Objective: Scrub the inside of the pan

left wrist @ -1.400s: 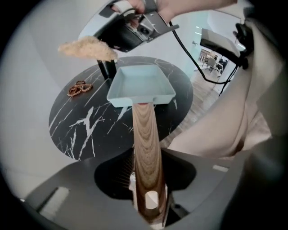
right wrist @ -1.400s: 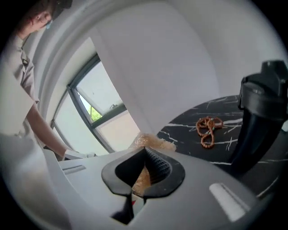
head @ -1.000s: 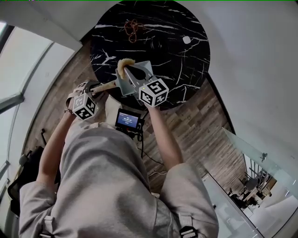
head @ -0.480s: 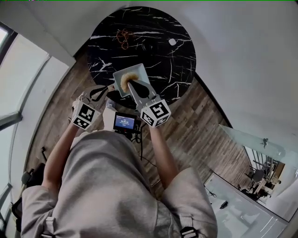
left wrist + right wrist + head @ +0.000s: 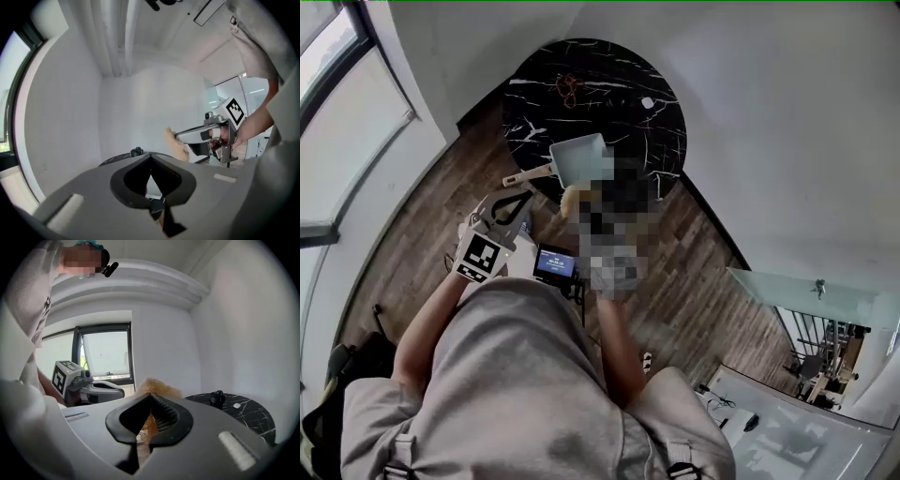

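Fingers of your left gripper (image 5: 150, 158) have just been closing, and in the left gripper view they now meet tip to tip at the lower centre with nothing between them. Right of centre in that view your right gripper (image 5: 178, 137) reaches in from the right edge, with a tan fibrous scrubber (image 5: 180, 150) bunched at its tips and its marker cube (image 5: 236, 108) above. A curved strip of the black marble table (image 5: 117, 160) shows just over the jaws, at lower left of centre.

In the right gripper view the jaws are pressed together on the scrubber: tan fibres fill the narrow slot between the pads and a tuft sticks up past the tips at centre. Your left gripper lies at the left of the frame, in front of a window (image 5: 105, 355). The table fills the lower right, carrying a small black knob (image 5: 216, 398) and a small white piece (image 5: 236, 405).

In the head view the pan (image 5: 581, 157), pale and square, sits on the table near its lower left edge, with its handle (image 5: 525, 175) pointing towards the lower left. Your left gripper hangs below and left of that handle, apart from it. The scrubber shows just below the pan's lower corner. A reddish tangle (image 5: 569, 86) lies on the table's upper part
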Motion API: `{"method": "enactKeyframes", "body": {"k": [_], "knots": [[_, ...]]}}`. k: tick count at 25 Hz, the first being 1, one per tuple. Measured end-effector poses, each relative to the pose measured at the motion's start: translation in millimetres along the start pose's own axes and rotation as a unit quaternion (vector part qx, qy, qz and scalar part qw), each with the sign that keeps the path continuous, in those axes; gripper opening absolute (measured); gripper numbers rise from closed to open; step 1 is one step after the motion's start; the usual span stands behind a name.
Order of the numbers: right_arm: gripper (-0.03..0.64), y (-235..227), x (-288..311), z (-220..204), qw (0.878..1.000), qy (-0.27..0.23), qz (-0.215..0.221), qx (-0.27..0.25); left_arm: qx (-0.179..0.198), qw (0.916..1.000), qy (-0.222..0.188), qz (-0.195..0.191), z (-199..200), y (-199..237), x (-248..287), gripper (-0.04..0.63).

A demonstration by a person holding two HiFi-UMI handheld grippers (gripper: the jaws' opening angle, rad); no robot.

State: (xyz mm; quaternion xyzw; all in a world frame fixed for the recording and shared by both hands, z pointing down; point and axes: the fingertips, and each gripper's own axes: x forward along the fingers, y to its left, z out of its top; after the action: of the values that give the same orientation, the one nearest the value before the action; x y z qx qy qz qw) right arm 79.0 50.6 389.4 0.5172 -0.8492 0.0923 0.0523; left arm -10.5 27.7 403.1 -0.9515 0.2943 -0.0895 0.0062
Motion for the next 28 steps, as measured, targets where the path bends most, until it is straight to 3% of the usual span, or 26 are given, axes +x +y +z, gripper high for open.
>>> {"method": "enactKeyframes", "body": {"k": [5, 10, 16, 28], "knots": [[0.025, 49, -43, 4, 0.996, -0.018, -0.069, -0.05, 0.043, 0.9986, -0.032, 0.0, 12, -33, -51, 0.002], [0.023, 94, -82, 11, 0.981, -0.024, -0.137, -0.139, 0.077, 0.9959, -0.047, -0.004, 15, -65, -93, 0.002], [0.023, 122, -113, 2, 0.976, -0.006, -0.147, -0.16, 0.078, 0.995, -0.059, -0.019, 16, -93, -123, 0.002], [0.021, 155, -126, -2, 0.973, 0.001, -0.139, -0.185, 0.078, 0.9945, -0.07, 0.002, 20, -106, -155, 0.002]]}}
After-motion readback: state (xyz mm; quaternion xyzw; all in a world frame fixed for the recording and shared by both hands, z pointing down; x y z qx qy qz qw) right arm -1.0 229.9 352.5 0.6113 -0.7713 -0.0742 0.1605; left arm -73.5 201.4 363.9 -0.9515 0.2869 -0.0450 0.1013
